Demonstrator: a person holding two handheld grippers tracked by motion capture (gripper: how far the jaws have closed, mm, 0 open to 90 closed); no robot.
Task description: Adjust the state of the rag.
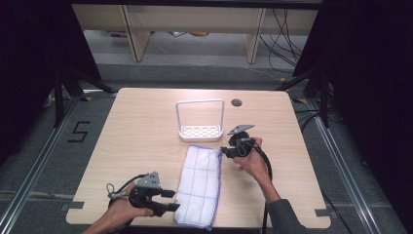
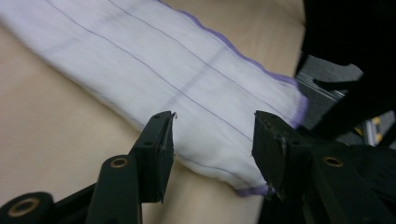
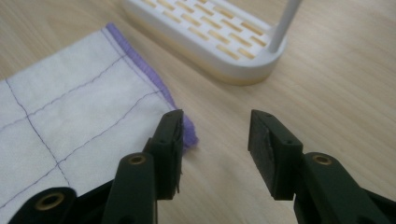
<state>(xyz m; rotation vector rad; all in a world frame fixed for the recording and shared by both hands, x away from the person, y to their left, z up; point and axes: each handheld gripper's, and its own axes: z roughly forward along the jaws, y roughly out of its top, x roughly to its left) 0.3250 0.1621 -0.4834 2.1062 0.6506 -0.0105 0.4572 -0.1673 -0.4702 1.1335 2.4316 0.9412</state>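
**Cloth flat on the surface, both jaws spread**

Cloth (image 1: pixel 199 183) lies folded into a long strip down the middle of the surface (image 1: pixel 141 136), its near end hanging just over the near edge and its far end stopping just short of the rack (image 1: pixel 200 131). It is white with thin purple grid lines and a purple hem.

The left gripper (image 1: pixel 165 200) sits at the near left, held in the left hand (image 1: pixel 124 209), its jaws spread and pointing at the cloth's near left edge. In the left gripper view (image 2: pixel 212 135) the near end of the cloth lies across the gap between the jaws, with neither pad pressing on it; the near corner sits by the right-hand jaw, where the surface ends.

The right gripper (image 1: pixel 225 152) is at the cloth's far right corner, held in the right hand (image 1: pixel 251 158). In the right gripper view (image 3: pixel 215 135) its jaws stand apart over bare wood (nothing between them), and the purple corner of the cloth lies just beside the left-hand jaw; whether they touch I cannot tell.

Open room: bare wood runs wide to the left of the cloth and to the right of the right hand. The rack, a white slotted base with a tall loop handle, stands well inside the far edge.
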